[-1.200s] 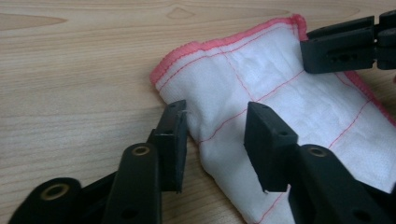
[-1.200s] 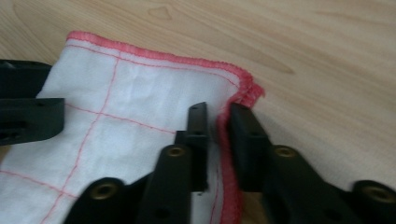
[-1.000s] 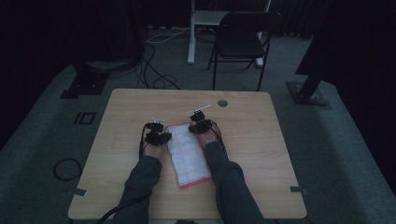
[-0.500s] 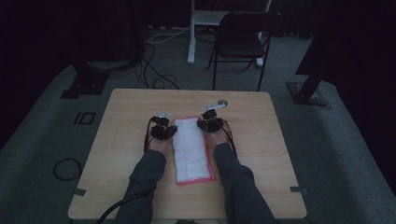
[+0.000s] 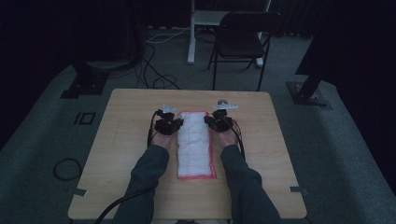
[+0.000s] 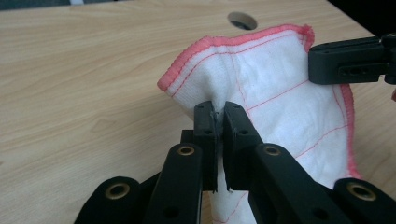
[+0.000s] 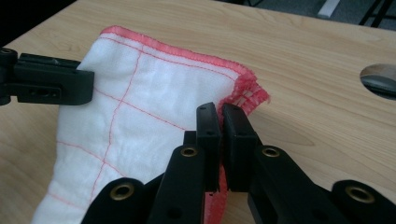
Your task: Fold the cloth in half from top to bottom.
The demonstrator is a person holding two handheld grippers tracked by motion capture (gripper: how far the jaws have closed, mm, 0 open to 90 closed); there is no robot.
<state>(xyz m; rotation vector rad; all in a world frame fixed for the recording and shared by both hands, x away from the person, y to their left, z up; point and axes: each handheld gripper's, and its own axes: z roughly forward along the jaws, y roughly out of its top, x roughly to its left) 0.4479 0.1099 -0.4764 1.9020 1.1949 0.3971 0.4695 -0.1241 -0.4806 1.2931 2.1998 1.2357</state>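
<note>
In the high view, a long white cloth (image 5: 196, 143) with a pink-red stitched hem lies lengthwise at the middle of the frame on a pale wood-grain table (image 5: 121, 154) with rounded corners. Its surface looks soft and quilted, crossed by thin red lines. The left gripper (image 5: 173, 125) sits at the cloth's upper left corner and the right gripper (image 5: 215, 122) at its upper right corner, each small, black and dim in the low light, so how the jaws stand is hard to read here. Grey sleeves rise from the bottom edge, cut off by it. A folding chair (image 5: 243, 39) stands in the dark upper part of the frame.

In the left gripper view, the black, matte, blocky jaws rise from the bottom centre, having just been closing, and pinch a fold of the woven cloth (image 6: 275, 93) between them. The raised corner peaks above them, its hem curling. The other gripper's black finger (image 6: 348, 60) enters at the right edge, its hand cut off. A round hole (image 6: 243, 20) in the tabletop shows at top centre.

In the right gripper view, the jaws are clamped on the frayed, bunched pink hem of the cloth (image 7: 140, 107) at centre frame. The cloth's lower part is hidden behind the linkage. The other gripper's finger (image 7: 51, 84) lies at the left edge.
</note>
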